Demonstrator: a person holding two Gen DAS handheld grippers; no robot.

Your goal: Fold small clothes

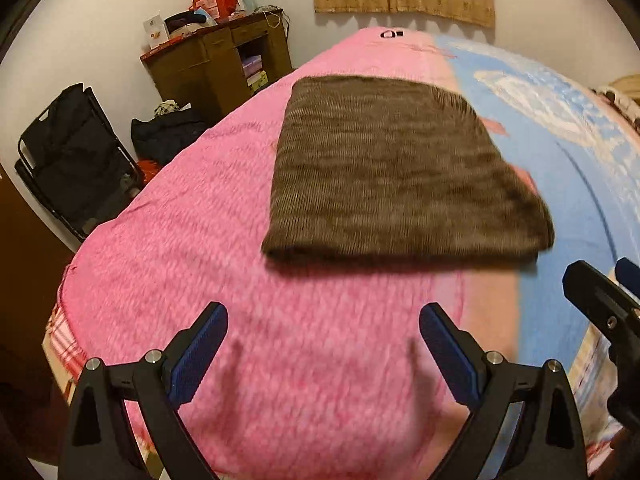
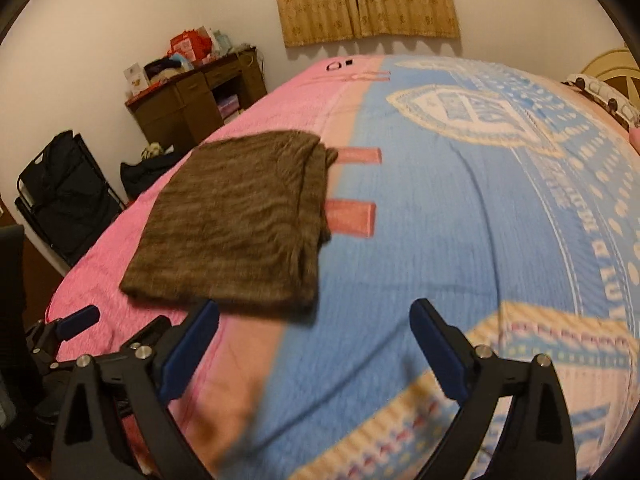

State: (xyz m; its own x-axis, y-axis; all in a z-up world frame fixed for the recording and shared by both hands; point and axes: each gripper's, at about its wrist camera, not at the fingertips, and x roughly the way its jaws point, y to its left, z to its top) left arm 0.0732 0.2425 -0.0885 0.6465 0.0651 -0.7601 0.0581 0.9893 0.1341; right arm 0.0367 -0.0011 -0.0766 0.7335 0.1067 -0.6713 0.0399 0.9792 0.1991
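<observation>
A brown knitted garment (image 1: 400, 176) lies folded into a flat rectangle on the bed (image 1: 180, 240), across the seam between the pink and blue parts of the blanket. My left gripper (image 1: 324, 312) hangs open just short of its near edge, with only pink blanket between the blue pads. In the right wrist view the same garment (image 2: 240, 220) lies up and to the left. My right gripper (image 2: 315, 308) stands open by its near right corner, holding nothing. The left gripper's blue pad (image 2: 80, 318) shows at the left edge of that view.
A cluttered brown desk (image 1: 216, 60) stands against the far wall left of the bed. A black folding chair (image 1: 72, 160) and a dark bag (image 1: 168, 136) sit on the floor beside it. A beige curtain (image 2: 360, 0) hangs behind, and pillows (image 2: 600, 88) lie at the far right.
</observation>
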